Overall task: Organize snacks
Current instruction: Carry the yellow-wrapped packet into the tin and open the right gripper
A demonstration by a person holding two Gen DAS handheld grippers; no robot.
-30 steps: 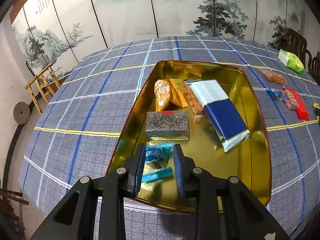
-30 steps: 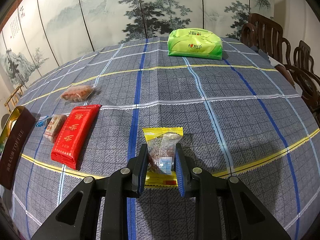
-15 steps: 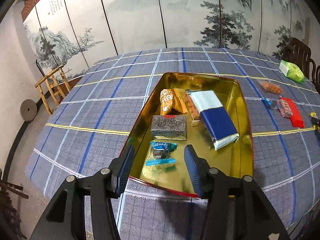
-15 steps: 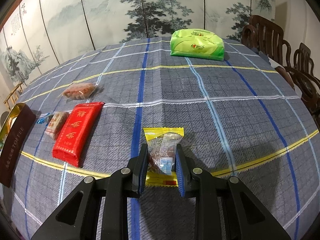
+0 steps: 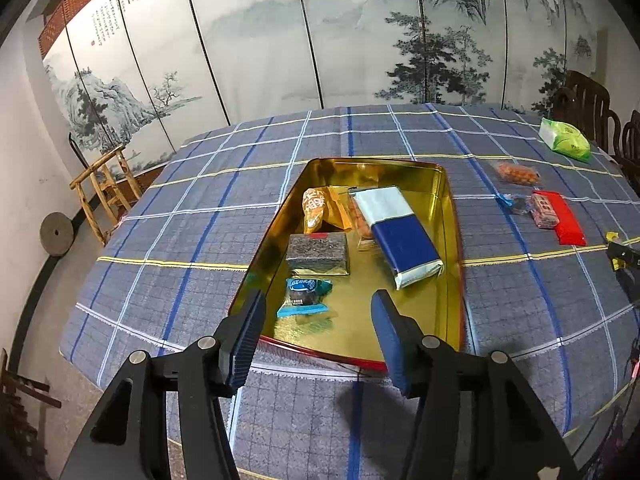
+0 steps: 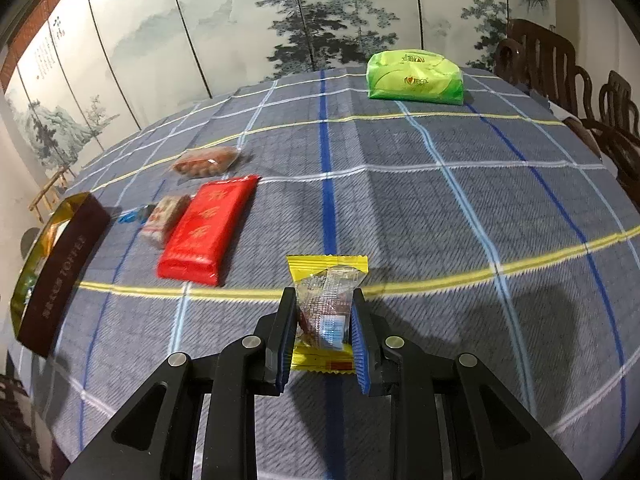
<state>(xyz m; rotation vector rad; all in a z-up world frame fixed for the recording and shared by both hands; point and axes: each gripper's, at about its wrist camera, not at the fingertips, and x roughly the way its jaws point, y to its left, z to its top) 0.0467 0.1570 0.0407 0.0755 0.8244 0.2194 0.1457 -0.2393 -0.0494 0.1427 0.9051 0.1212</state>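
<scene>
left wrist shows the tin's (image 5: 448, 216) contents, left hand-held gripper (image 5: 318, 336) released; right hand-held gripper (image 6: 324, 332) clamps a yellow-edged snack (image 6: 326, 304).

Yellow-edged clear snack packet (image 6: 328, 304) sits pinched between fingers (image 6: 286, 332) — gold tin (image 5: 450, 216) (open) holds several snacks.

Plaid-clothed table (image 6: 400, 200) bears gold tin (image 5: 450, 240), red packet (image 6: 208, 228), green pack (image 6: 416, 78), possibly nut pouch (image 6: 206, 161).

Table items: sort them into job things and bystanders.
Job: gold tin; yellow-edged snack in right gripper; red packet; left gripper, open.
Bystanders: green tissue pack; wooden chairs; painted screen.
</scene>
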